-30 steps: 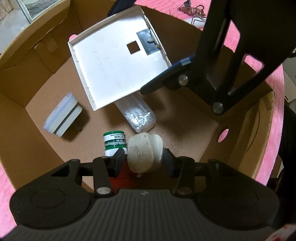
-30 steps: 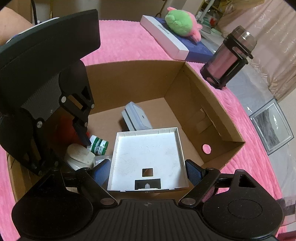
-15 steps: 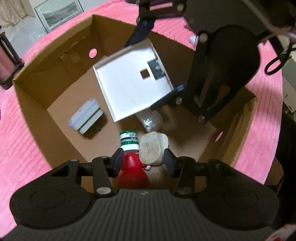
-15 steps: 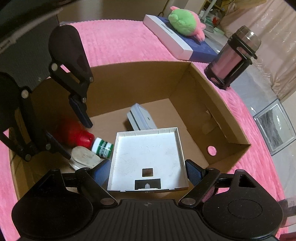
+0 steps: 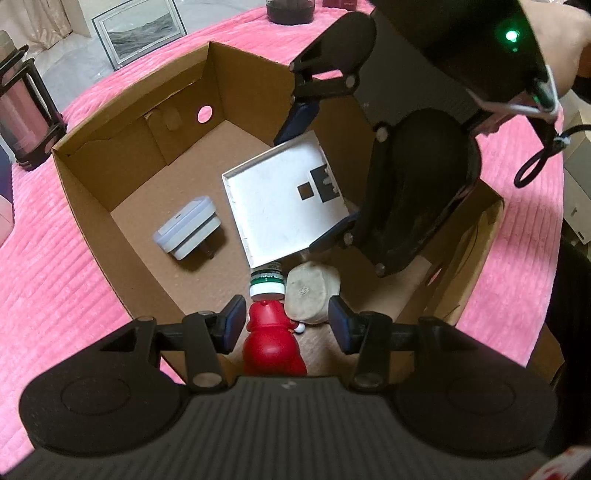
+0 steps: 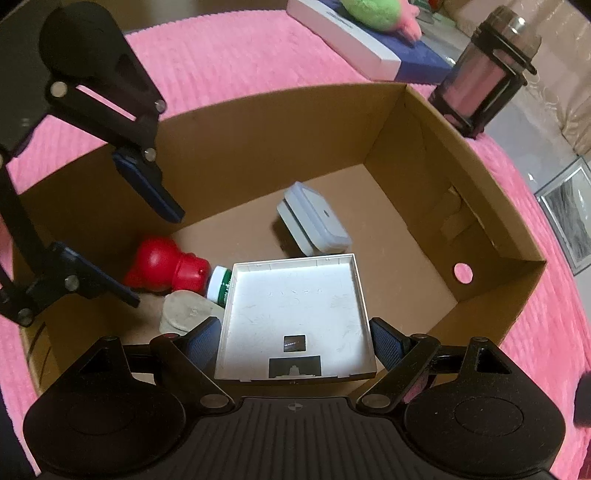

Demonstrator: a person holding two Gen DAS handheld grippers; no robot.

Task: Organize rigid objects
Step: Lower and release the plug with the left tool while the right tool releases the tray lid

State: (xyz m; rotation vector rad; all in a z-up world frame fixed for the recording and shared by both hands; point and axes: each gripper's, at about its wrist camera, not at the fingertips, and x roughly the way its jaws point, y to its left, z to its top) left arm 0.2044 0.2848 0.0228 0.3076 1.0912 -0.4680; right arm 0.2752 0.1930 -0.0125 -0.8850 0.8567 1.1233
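A brown cardboard box [image 6: 487, 236] stands on a pink cover. My right gripper [image 6: 295, 341] is shut on a square white plastic tray [image 6: 295, 314] and holds it inside the box, above the floor; it also shows in the left wrist view [image 5: 284, 199]. My left gripper [image 5: 286, 323] is open and empty above the box's near wall. On the box floor lie a cream plug [image 5: 308, 291], a green-and-white jar [image 5: 267, 282], a red bottle [image 5: 271, 343] and a white-grey adapter [image 5: 186, 227].
A dark lantern-like bottle [image 6: 487, 70] stands beyond the box. A flat white-and-blue box with a green plush toy [image 6: 373, 14] lies at the back. A framed picture [image 5: 138, 31] lies on the floor. The box's right half floor [image 6: 402, 266] is bare.
My left gripper let go of the cream plug, opened and drew back up above the box. The plug now lies on the floor. The right gripper still holds the tray.
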